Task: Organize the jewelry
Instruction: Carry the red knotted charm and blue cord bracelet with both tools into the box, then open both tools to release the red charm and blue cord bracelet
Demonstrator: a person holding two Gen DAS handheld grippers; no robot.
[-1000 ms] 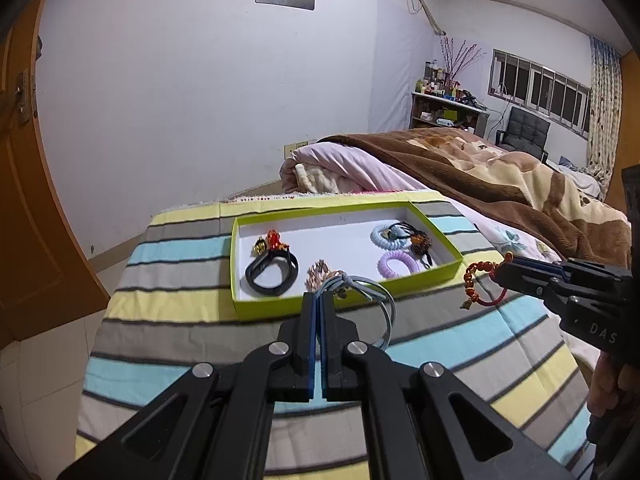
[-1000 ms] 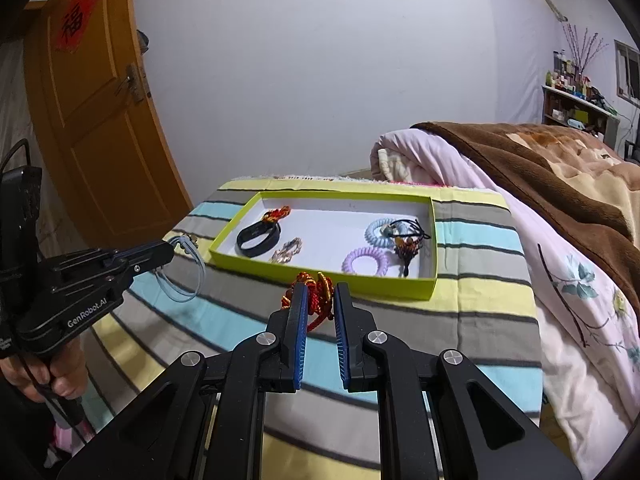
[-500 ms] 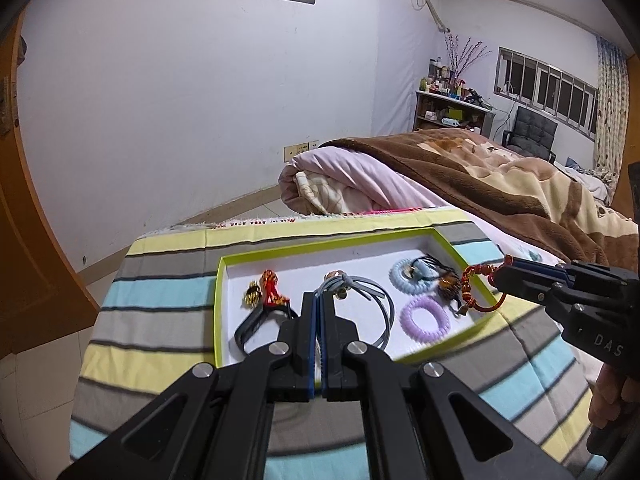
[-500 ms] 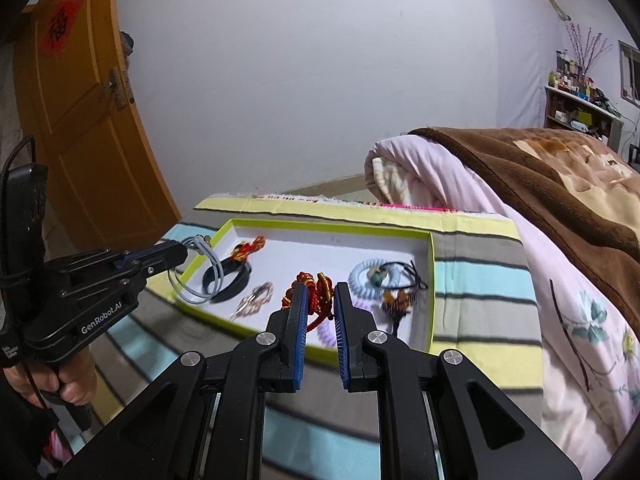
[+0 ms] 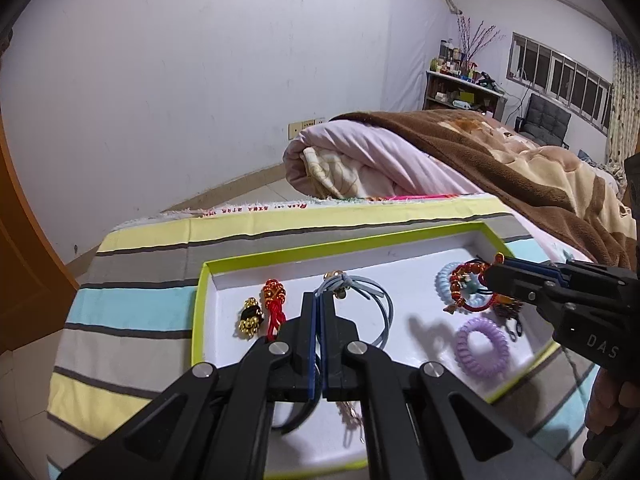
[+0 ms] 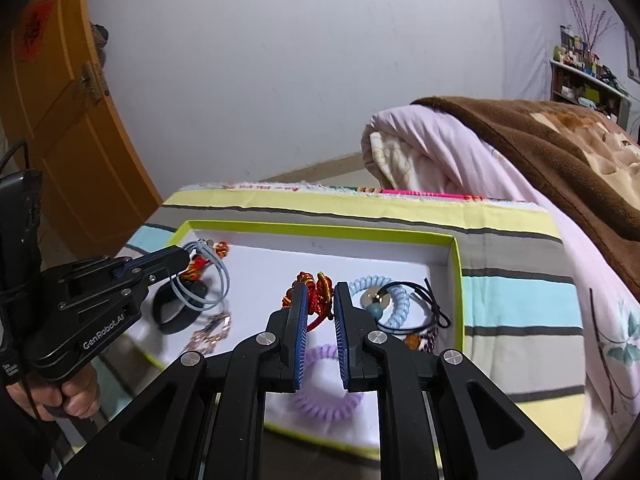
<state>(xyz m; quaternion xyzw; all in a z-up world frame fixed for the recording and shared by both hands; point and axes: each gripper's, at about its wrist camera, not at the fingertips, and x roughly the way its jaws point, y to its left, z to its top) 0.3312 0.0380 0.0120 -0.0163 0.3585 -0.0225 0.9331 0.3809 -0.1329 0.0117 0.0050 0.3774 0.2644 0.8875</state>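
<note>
Above the green-rimmed tray (image 5: 202,304), the left gripper (image 5: 319,300), jaws closed, pinches a grey-blue cord loop (image 5: 376,300). The right gripper (image 6: 320,292), jaws narrowly apart, clamps a red bead bracelet (image 6: 316,292) over the tray's right half. The tray rests on a striped cloth (image 5: 132,308).

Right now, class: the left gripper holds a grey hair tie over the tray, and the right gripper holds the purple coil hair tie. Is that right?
Not quite. The right gripper holds a red bead bracelet; the purple coil lies in the tray, as the left wrist view shows. The left gripper does hold the grey hair tie.
</note>
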